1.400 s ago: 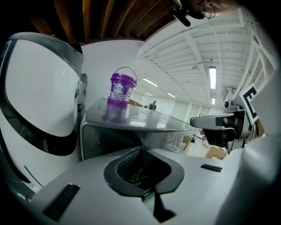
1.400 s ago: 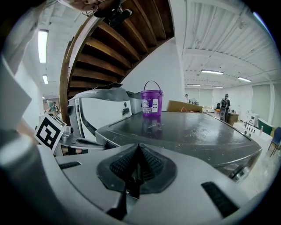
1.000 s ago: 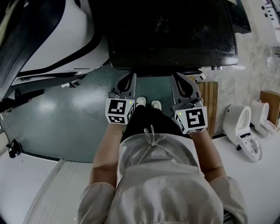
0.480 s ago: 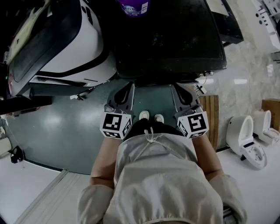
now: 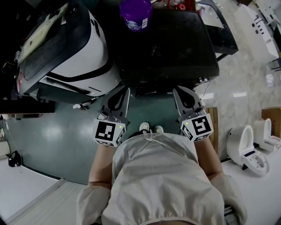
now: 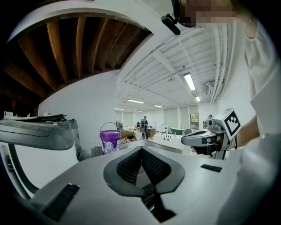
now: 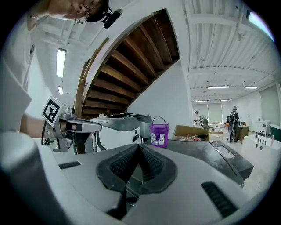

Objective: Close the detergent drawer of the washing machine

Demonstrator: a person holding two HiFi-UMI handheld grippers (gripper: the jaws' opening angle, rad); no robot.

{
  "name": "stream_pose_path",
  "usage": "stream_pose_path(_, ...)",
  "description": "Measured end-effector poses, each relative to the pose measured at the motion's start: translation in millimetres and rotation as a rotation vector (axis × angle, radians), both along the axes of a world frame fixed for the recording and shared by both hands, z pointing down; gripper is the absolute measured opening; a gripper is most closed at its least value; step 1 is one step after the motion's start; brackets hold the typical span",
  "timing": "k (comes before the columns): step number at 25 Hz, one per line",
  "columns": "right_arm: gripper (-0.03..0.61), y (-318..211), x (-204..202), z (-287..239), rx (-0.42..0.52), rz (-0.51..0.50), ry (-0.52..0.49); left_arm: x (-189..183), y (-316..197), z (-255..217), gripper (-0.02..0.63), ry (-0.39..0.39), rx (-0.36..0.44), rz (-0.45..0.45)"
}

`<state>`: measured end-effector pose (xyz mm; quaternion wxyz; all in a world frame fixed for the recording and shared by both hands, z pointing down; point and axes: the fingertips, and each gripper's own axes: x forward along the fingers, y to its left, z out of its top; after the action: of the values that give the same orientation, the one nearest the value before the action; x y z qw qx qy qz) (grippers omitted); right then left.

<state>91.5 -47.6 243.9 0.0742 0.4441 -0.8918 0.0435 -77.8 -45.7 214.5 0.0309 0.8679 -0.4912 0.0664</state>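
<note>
A black-topped machine [image 5: 167,44] stands straight ahead, and a white machine with a dark lid [image 5: 74,52] is beside it on the left. No detergent drawer can be made out in any view. My left gripper [image 5: 125,89] and right gripper [image 5: 176,89] hover side by side just short of the black machine's front edge. Both are shut, with nothing between the pads. In the left gripper view my left gripper [image 6: 141,149] has its tips together, and the right gripper [image 6: 206,138] shows off to the side. The right gripper view shows the right gripper [image 7: 138,146] the same way.
A purple bucket [image 5: 136,13] sits at the far end of the black top. The floor below is green [image 5: 57,132]. White toilets [image 5: 246,145] and a wooden board [image 5: 214,127] are to the right. An open cardboard box [image 7: 191,131] lies behind the bucket.
The head view has tipped forward, bringing the purple bucket and more of both machines into sight. Both grippers have moved forward toward the black machine's front edge and stayed shut.
</note>
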Motion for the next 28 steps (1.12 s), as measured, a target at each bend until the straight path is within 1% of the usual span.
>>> stream_pose_path(4,0.006,3,4,-13,0.032,0.005,-0.004,0,5,-17,0.018,0.019,0.016,-0.017)
stream_pose_path(8,0.005,12,1,-24,0.073,-0.018,-0.018,2,8,-22,0.018,0.021,0.012,-0.019)
stream_pose_path(11,0.003,19,-2,-30,0.102,-0.034,-0.006,2,11,-20,0.018,0.021,0.009,-0.016)
stream_pose_path(16,0.003,21,-6,-30,0.099,-0.042,0.005,-4,13,-22,0.018,0.037,0.009,-0.043)
stream_pose_path(21,0.003,24,-10,-28,0.088,-0.053,-0.009,-10,16,-21,0.018,0.022,0.015,-0.06)
stream_pose_path(25,0.002,26,-12,-33,0.114,-0.06,-0.025,-9,19,-19,0.018,0.025,0.005,-0.06)
stream_pose_path(28,0.002,27,-13,-34,0.128,-0.066,-0.014,-8,20,-16,0.018,0.027,-0.007,-0.056)
